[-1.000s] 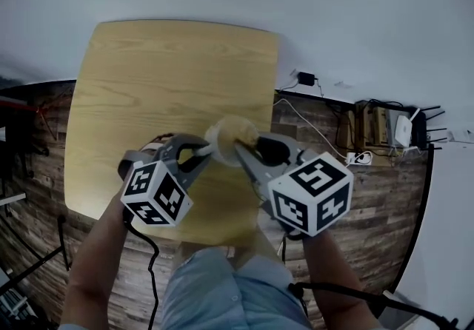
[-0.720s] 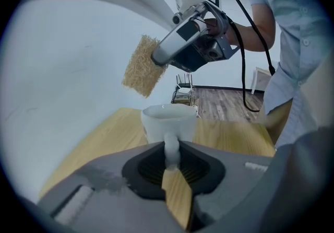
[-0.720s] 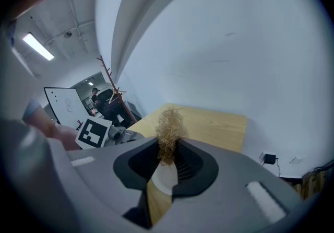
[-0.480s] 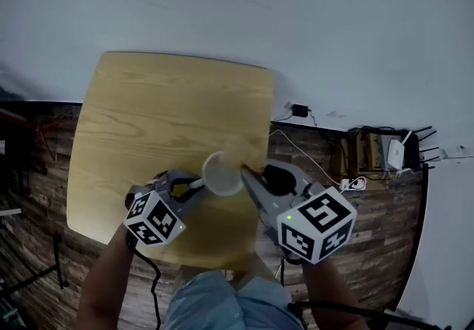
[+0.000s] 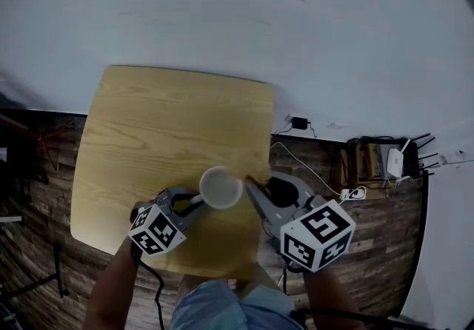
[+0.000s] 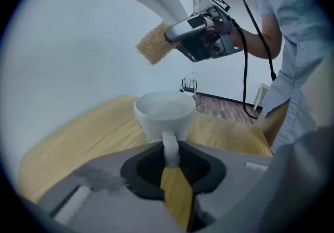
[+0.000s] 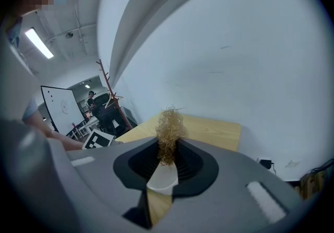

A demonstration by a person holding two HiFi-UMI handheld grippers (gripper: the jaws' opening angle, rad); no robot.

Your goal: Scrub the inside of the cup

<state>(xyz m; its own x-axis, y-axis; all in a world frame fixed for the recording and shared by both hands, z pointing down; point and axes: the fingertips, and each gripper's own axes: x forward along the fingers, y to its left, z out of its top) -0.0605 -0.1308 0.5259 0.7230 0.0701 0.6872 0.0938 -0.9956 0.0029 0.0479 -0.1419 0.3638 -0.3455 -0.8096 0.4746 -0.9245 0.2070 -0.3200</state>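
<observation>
cup (image 5: 221, 187) over table (image 5: 163, 129) | scrubber (image 6: 154, 44) above, apart | cables (image 5: 311, 162), router (image 5: 393, 160) on floor (image 5: 37, 173)

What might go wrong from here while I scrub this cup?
The left claw has just been opening its jaws around the handle of the cup; a looser hold might let the cup twist or tip under scrubbing. The right claw pinches just one end of the sponge, so it could bend or slip out when pushed inside.

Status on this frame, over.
Left hand-held gripper on cup by handle, jaws just been opening. Right hand-held gripper shut on scrubber, held above cup. Cup upright over table. Nothing in the way.
</observation>
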